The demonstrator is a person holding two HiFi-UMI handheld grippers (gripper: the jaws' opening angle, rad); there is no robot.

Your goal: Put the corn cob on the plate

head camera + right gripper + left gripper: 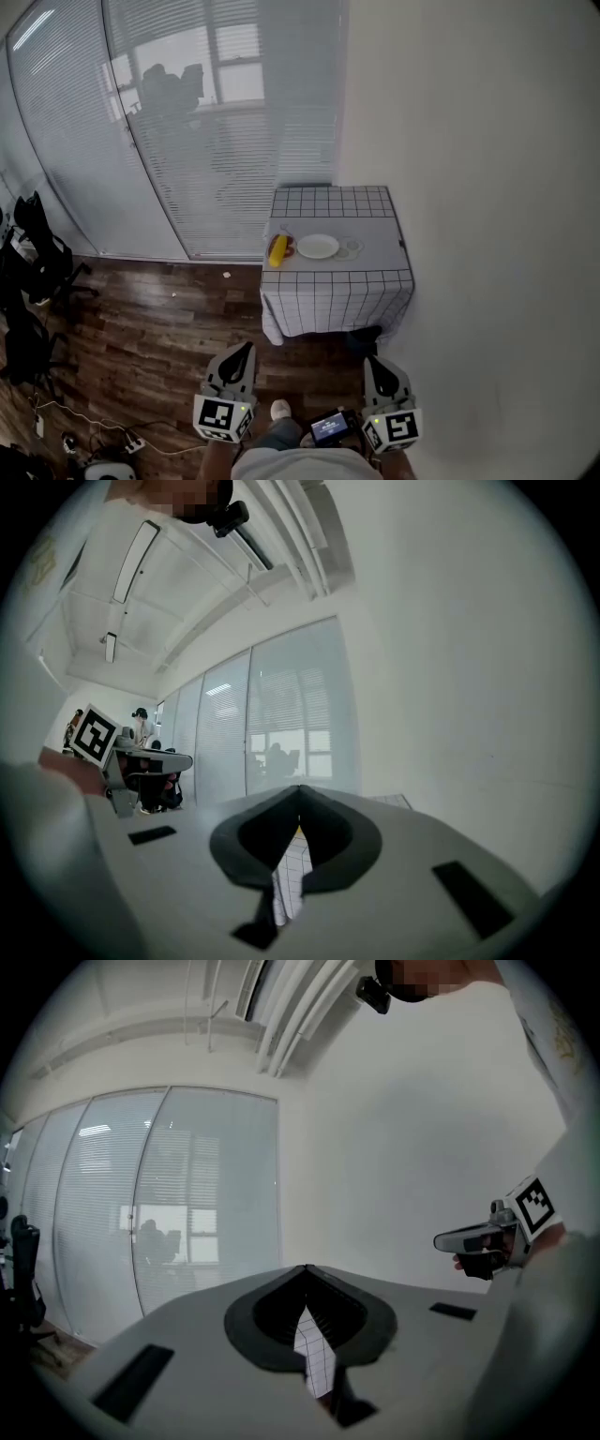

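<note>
On table (375,234), corn cob (277,249) lengthwise front-to-back beside plate (319,247); left tool (248,346), right tool (368,360) closed, empty.

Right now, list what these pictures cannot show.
Head view: items beside the corn and right of the plate, too small to name.
Left gripper view: shut left tool hides all but a sliver of the table.
Right gripper view: shut right tool does the same.
</note>
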